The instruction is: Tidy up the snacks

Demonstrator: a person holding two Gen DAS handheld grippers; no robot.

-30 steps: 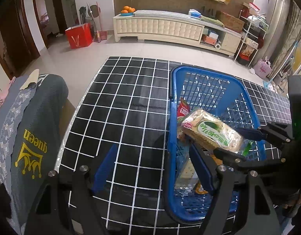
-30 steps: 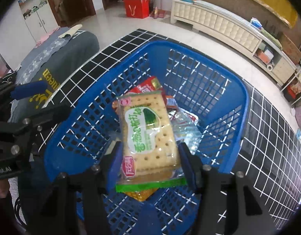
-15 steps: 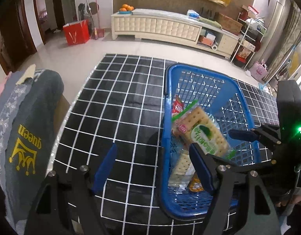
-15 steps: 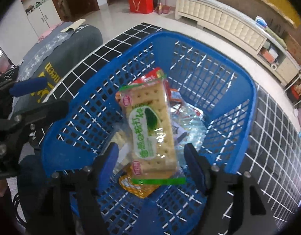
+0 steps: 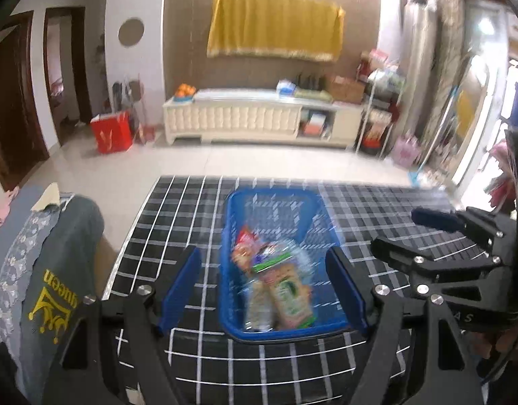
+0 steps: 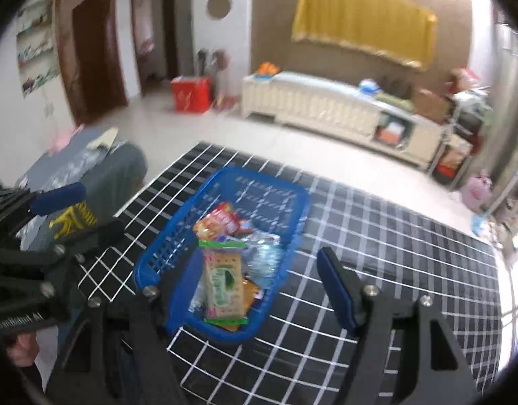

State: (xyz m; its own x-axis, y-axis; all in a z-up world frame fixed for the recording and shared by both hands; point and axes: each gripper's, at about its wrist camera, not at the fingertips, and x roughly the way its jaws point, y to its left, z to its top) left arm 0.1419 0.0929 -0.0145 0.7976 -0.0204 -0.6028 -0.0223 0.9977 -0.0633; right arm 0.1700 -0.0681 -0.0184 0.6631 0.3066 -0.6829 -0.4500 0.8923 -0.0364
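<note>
Leftmost, beside the blue plastic mesh basket (image 6: 225, 236), a grey garment with yellow crown print (image 5: 56, 287) drapes over a seat back just off the left edge of the black tablecloth with white grid lines (image 5: 178, 222). That basket stands on the cloth, and the left gripper (image 5: 262, 287) hangs above its near end with its blue-padded jaws spread wide, one pad to the left of the basket and one over its right wall, nothing between them but the view down into it. Inside the basket lies the pile of snacks: a cracker packet with green-and-white label (image 6: 223, 278) lies on top toward the near end, a red snack packet (image 6: 218, 221) sits farther in, and a clear crinkled wrapper (image 6: 265, 253) lies to the right of the crackers. Right of the basket, the right gripper (image 6: 262, 290) hovers above its near right corner; its jaws stand wide apart and hold nothing, the cracker packet lying free below them. Beyond the basket, across the pale floor, a cream low cabinet (image 5: 235, 118) stands against the wall under a yellow fringed cloth (image 5: 272, 30).
</note>
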